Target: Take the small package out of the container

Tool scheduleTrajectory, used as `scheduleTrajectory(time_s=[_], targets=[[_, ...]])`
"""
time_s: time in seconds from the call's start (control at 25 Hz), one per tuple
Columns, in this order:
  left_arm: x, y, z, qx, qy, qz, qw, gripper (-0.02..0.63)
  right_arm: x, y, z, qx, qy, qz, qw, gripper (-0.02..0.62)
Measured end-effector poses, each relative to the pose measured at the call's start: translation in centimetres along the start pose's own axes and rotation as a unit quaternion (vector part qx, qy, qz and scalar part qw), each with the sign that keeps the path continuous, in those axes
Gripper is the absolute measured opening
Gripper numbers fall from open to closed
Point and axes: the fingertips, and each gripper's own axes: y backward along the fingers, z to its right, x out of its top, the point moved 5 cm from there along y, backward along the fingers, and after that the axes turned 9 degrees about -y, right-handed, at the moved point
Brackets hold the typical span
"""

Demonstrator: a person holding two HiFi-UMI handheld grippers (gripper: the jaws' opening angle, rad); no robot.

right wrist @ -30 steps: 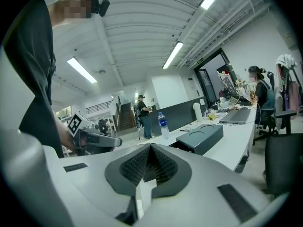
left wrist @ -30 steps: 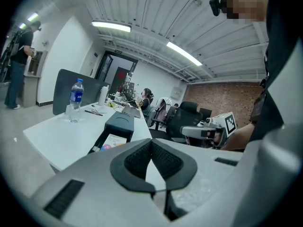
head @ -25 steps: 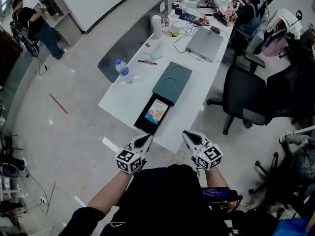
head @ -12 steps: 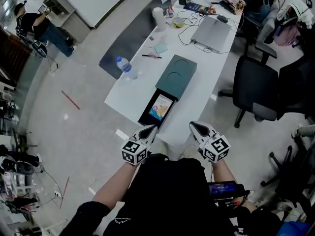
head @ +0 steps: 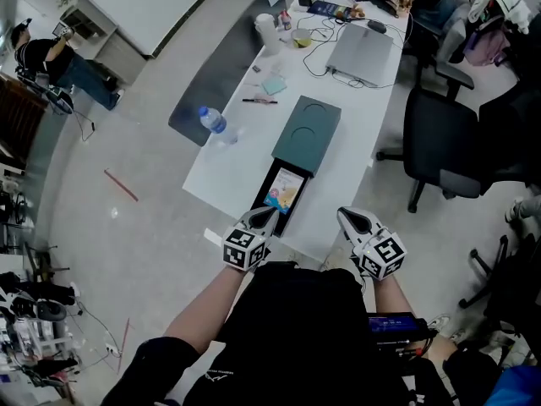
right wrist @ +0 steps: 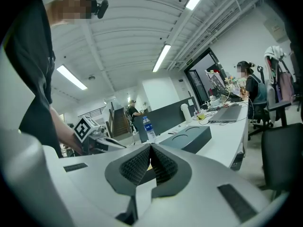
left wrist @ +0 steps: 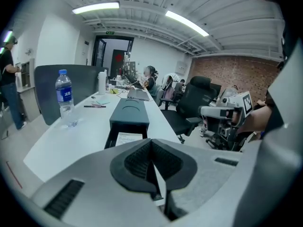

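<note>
A dark green box (head: 306, 133) lies on the white table (head: 228, 167), its black drawer (head: 272, 210) pulled out toward me. In the drawer lies the small package (head: 284, 191), a flat pack with a colourful print, also seen as a pale card in the left gripper view, small package (left wrist: 127, 138). My left gripper (head: 263, 219) is shut and empty, hovering at the drawer's near end. My right gripper (head: 350, 219) is shut and empty too, to the right of the table's near corner. Both show pads pressed together, left gripper (left wrist: 151, 156), right gripper (right wrist: 150, 161).
A water bottle (head: 212, 123) stands at the table's left edge. Farther back lie a pen (head: 259, 101), a laptop (head: 362, 54) with cables and a white cup (head: 267, 32). A black office chair (head: 452, 142) stands right of the table. A person (head: 63, 62) stands far left.
The table and box have drawn nearer in the head view. Both grippers have come forward, the left one now reaching the drawer's near end. Both stayed shut.
</note>
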Motion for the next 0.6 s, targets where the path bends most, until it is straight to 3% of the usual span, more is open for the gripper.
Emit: scheduleTrajectory(time_s=[0.28,0.44,0.6], targets=[[-0.5,-2.0,-2.5,0.002,-0.038,-0.052,0.9979,0.008,0.3,-2.1,-0.8,-0.013,-0.003,-0.003,1.0,0.026],[-0.2,-3.4,-3.1,-0.014,-0.038,-0.063,0.9972,0.008,0.5,-3.1,-0.4,-0.017,0.004,-0.008,1.0,0.026],[0.1,-4.1,-6.3,0.008,-0.031,-0.071,0.997,0.008,1.2,-5.7,0.1,-0.009,0.014,0.006,1.0,0.026]])
